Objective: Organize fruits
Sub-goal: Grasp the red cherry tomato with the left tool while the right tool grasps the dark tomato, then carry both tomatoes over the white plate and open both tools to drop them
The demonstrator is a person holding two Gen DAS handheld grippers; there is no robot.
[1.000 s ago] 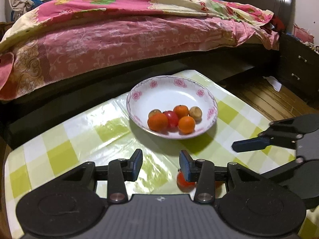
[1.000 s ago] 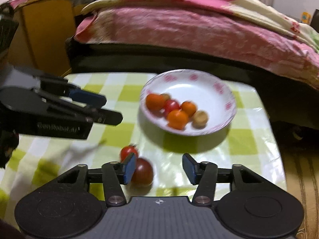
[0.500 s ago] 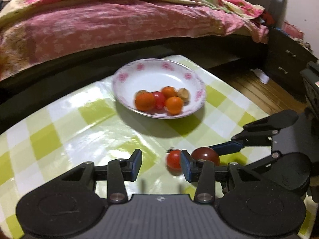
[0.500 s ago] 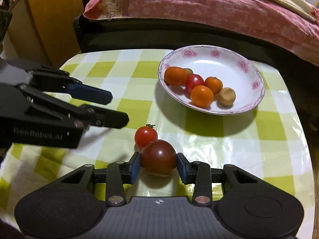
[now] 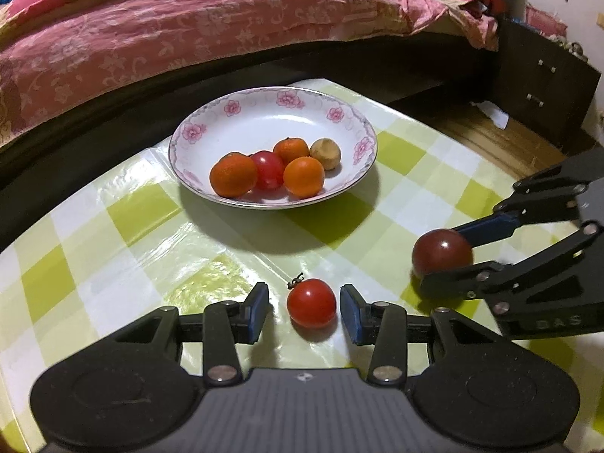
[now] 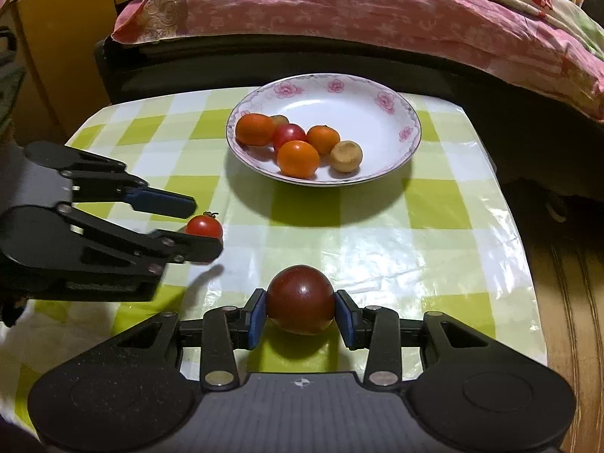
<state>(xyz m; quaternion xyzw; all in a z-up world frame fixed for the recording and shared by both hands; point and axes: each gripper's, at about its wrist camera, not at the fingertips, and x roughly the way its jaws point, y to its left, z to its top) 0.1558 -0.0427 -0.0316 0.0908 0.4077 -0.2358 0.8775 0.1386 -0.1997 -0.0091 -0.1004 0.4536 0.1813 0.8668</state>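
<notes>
Nearest to us, the right gripper (image 6: 301, 311) had its blue pads pressed on both sides of the dark red tomato (image 6: 301, 299), pinching it just above the checked tablecloth (image 6: 377, 234); from the left wrist cam that same tomato (image 5: 441, 253) sat between the R fingers at the right edge. Our left gripper (image 5: 305, 311) was down over the small red tomato (image 5: 311, 303), w/ its stem pointing up-left. Its jaws were closing around it, but both pads were apart from the skin, w/ gaps on each side, so no grip there. The tomato rested on the cloth. From the right wrist cam the left gripper (image 6: 204, 222) came in from the left w/ the small tomato (image 6: 204, 226) between its fingertips.

Further back, mid-table, we had the white plate (image 5: 264, 113) w/ pink flowers on the rim. In it: three oranges (image 5: 304, 176) bunched around a red tomato (image 5: 268, 169), plus a small tan fruit (image 5: 325, 154) at the right of the bunch, touching. Right cam showed a bit of another fruit behind the left orange; couldn't tell what.

Beyond the table, a bed w/ a pink floral quilt (image 5: 188, 30). Far right, a dark cabinet (image 5: 543, 83).
</notes>
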